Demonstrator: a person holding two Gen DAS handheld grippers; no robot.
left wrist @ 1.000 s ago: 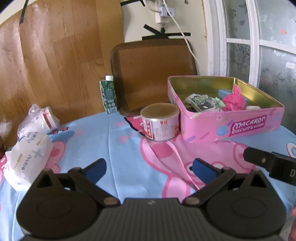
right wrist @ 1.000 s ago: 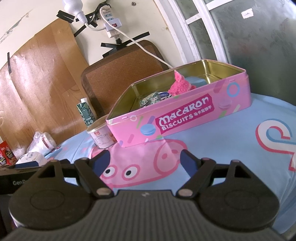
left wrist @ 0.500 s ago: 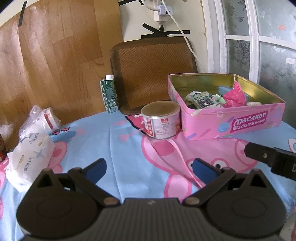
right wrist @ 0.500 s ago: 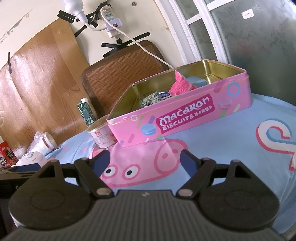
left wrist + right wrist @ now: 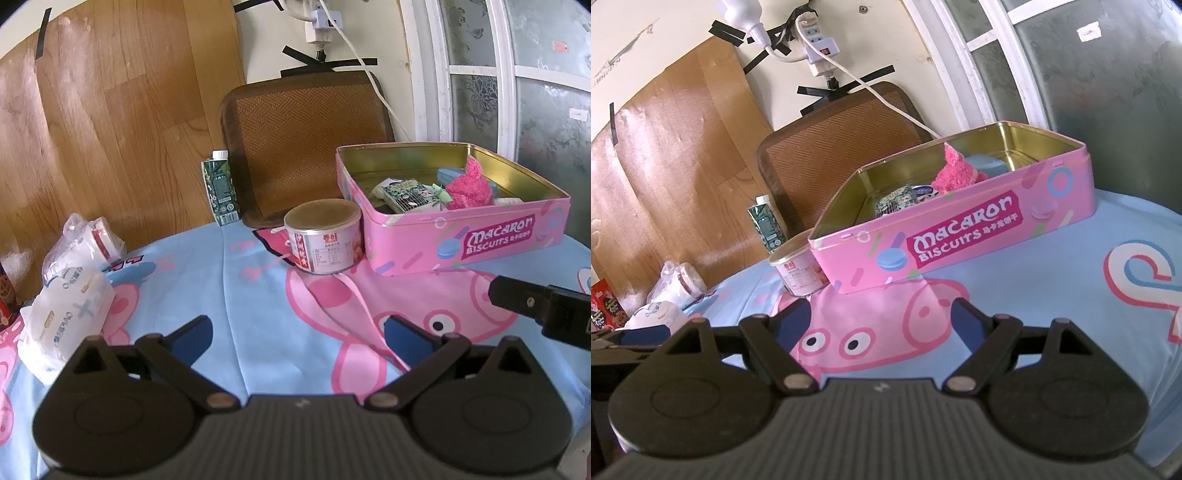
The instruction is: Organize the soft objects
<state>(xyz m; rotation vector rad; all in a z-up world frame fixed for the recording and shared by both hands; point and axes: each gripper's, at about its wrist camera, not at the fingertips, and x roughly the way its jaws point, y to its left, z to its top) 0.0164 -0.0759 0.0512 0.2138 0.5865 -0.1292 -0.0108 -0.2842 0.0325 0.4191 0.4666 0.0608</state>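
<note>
A pink macaron biscuit tin (image 5: 461, 243) (image 5: 960, 236) stands open at the back right of the table. Inside lie a fluffy pink soft toy (image 5: 467, 188) (image 5: 955, 177), a green patterned pouch (image 5: 410, 194) (image 5: 895, 199) and a pale blue item (image 5: 984, 164). Soft white tissue packs (image 5: 62, 317) (image 5: 655, 314) lie at the table's left edge. My left gripper (image 5: 297, 338) is open and empty, low over the cartoon tablecloth, well short of the tin. My right gripper (image 5: 881, 319) is open and empty too, in front of the tin.
A round can (image 5: 323, 234) (image 5: 798, 269) stands against the tin's left end. A green carton (image 5: 221, 192) (image 5: 766, 223) and a brown chair back (image 5: 306, 140) are behind. A plastic bag with cups (image 5: 85, 240) sits at the left. Red snack packets (image 5: 605, 310) lie at the far left.
The left gripper has drawn back and slightly up, so the tin and can look a little farther off. The right gripper has barely moved. Both stay open.
</note>
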